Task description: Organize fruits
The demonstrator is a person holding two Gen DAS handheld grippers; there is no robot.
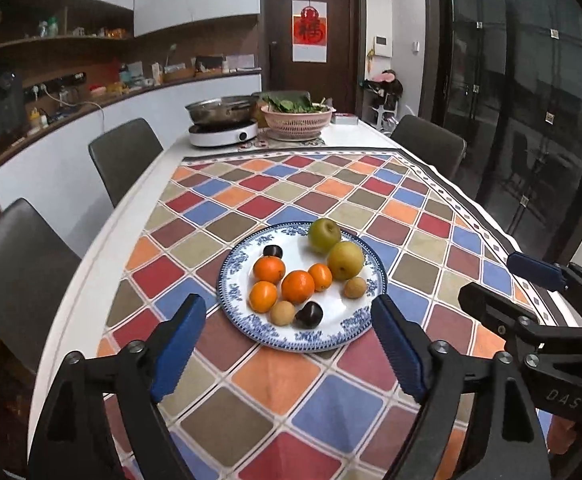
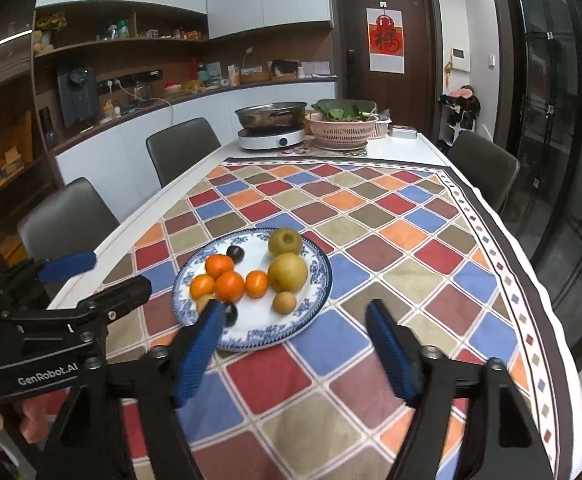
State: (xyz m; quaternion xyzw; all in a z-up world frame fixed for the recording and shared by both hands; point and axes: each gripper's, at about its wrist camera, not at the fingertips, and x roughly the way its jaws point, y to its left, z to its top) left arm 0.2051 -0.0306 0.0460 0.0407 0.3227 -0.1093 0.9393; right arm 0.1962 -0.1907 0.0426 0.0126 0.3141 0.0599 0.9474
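Note:
A blue-and-white plate [image 1: 339, 316] [image 2: 259, 320] sits on the checkered tablecloth [image 1: 331, 200]. It holds two yellow-green pears [image 1: 345, 260] [image 2: 288, 272], several oranges [image 1: 297, 286] [image 2: 230, 286], two dark plums [image 1: 309, 315] and two small tan fruits [image 1: 282, 313]. My left gripper [image 1: 287, 304] hovers open above the plate's near side, and nothing is between its blue pads. My right gripper [image 2: 295, 307] is open too and holds nothing. Its left finger [image 2: 203, 344] hides part of the near plum [image 2: 233, 315]. Each gripper shows at the edge of the other's view.
At the table's far end stand a steel pot [image 1: 221, 111] on a white induction cooker [image 1: 224, 134] and a pink colander of greens [image 1: 297, 120]. Grey chairs [image 1: 125, 156] line the left side, and another [image 1: 431, 142] stands at the far right. Dark glass doors [image 1: 531, 120] stand on the right.

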